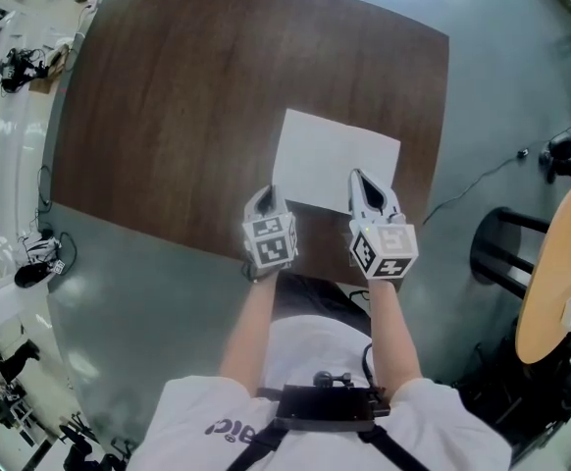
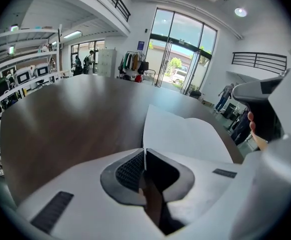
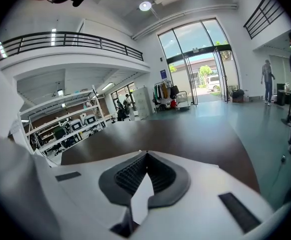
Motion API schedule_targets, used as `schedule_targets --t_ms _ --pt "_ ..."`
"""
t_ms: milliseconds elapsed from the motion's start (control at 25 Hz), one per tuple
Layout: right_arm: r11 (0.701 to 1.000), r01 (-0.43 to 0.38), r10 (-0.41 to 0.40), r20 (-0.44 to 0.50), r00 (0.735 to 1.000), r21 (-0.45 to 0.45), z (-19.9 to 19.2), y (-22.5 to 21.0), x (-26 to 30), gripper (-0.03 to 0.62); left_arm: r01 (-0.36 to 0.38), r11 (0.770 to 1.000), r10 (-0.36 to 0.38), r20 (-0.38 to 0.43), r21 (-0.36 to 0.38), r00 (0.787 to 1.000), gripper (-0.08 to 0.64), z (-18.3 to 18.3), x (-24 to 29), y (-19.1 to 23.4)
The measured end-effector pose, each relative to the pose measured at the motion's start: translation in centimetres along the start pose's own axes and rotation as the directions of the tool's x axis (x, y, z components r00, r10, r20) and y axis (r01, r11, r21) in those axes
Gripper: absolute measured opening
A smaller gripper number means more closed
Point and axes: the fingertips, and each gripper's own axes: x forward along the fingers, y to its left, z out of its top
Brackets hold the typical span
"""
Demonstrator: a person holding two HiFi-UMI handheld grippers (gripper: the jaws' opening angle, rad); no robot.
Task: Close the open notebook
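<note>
The notebook (image 1: 335, 155) lies open and white on the dark wooden table (image 1: 168, 106), near its front edge. My left gripper (image 1: 266, 196) is at the notebook's near left corner. In the left gripper view its jaws (image 2: 144, 154) are shut on a thin white page edge that rises from the notebook (image 2: 185, 134). My right gripper (image 1: 362, 180) rests over the notebook's near right edge. Its jaws (image 3: 146, 155) meet at the tips, and white paper (image 3: 137, 199) shows in the gap behind them. Whether that paper is clamped I cannot tell.
The table's front edge runs just under both grippers. A round light wooden top (image 1: 558, 273) and a black stool (image 1: 501, 248) stand on the floor to the right, with a cable (image 1: 472, 180) beside them. Shelves (image 1: 1, 116) line the left wall.
</note>
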Motion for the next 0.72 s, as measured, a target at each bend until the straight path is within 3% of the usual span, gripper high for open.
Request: schedule_targets --t_ms 400,720 --pt "0.999 0.029 -0.031 0.06 0.998 0.031 1.3 -1.2 -2.6 0.003 0.04 0.999 -0.042 0.072 0.026 0.997 0.005 2.3 -2.8 -2.2" --pt "0.996 0.062 -0.069 0.113 0.991 0.064 2.1 -2.6 -5.6 0.003 0.129 0.987 -0.142 0.144 0.093 0.979 0.005 4.3 -5.9 -6.5"
